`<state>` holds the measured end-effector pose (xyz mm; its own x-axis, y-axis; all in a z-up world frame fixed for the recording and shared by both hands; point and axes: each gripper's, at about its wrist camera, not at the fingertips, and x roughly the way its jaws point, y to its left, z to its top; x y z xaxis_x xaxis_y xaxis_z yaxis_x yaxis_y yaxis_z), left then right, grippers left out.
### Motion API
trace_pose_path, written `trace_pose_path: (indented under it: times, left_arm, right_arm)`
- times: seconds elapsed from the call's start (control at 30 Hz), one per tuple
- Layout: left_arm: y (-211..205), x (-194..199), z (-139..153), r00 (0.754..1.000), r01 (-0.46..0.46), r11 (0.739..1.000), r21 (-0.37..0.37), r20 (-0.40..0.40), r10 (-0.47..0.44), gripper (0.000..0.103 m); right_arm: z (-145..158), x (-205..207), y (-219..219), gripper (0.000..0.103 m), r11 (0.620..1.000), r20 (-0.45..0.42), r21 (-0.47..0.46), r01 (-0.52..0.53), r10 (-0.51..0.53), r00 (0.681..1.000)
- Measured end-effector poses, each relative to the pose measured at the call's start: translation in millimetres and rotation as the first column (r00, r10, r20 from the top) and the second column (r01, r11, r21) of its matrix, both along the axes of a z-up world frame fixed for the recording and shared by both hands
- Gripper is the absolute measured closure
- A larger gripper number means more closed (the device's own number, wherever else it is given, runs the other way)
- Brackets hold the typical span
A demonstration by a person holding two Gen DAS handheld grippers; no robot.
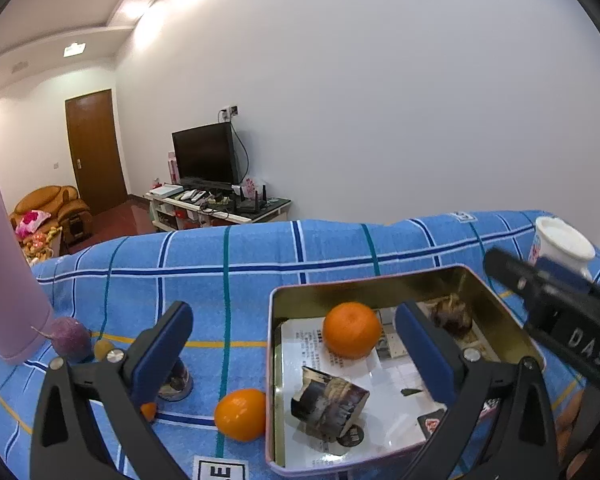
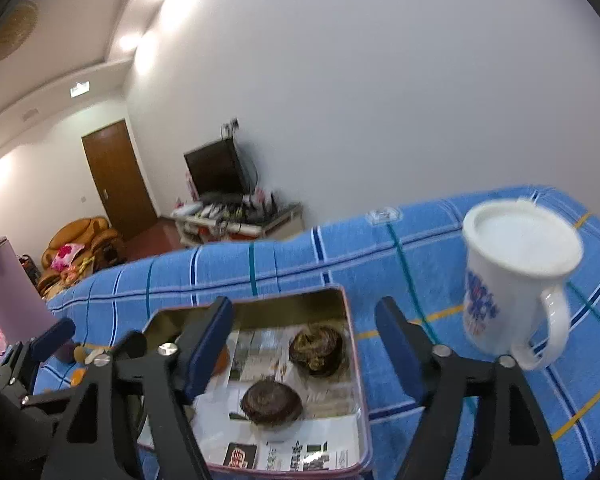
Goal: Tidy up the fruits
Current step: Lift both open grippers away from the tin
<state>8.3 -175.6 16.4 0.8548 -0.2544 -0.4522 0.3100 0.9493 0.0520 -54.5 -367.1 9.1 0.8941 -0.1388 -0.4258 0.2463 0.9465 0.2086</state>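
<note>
1. At the far left edge of the counter, which is covered in a blue checked cloth, you have a tall lilac tumbler standing upright, with a purple round fruit touching its base and a small yellow fruit just beside that.
2. Your left gripper has its fingers spread wide with nothing between the pads; the right-hand one reaches over the tin, the left-hand one stands over the cloth.
3. Between those fingers and nearer you, one orange lies on the cloth, just outside the left wall of the tin.
4. Next, the open metal tin sits near the front edge, lined with printed paper; a second orange rests inside it towards the back left, beside three dark brown wrapped pieces.
5. Your right gripper also stands open, holding nothing, its left finger above the tin and its right finger above the cloth.
6. Towards the right edge, a white mug with a blue print stands upright, well clear of the tin.
</note>
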Motion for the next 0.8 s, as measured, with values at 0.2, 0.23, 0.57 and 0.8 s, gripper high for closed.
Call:
trace_pose_path:
  times: [0.2,0.23,0.57,0.8]
  left_arm:
    - [6,-4,-3,1.000,-0.022,1.000,0.009,0.003,0.021,0.000]
    - [6,-4,-4,1.000,-0.026,1.000,0.011,0.004,0.026,0.000]
    - [15,-7,-7,0.997,-0.069,0.997,0.030,0.027,0.069,0.000]
    - [25,-7,-7,0.996,-0.083,0.996,0.020,0.023,0.083,0.000]
  right_arm:
    - [6,-4,12,0.021,0.994,0.034,-0.100,0.051,-0.048,0.998]
    - [7,-5,13,0.021,0.993,0.040,-0.108,0.056,-0.052,0.998]
    - [9,-11,19,0.021,0.987,0.101,-0.147,0.066,-0.051,0.994]
    - [9,-12,29,0.021,0.981,0.100,-0.185,0.053,-0.035,0.994]
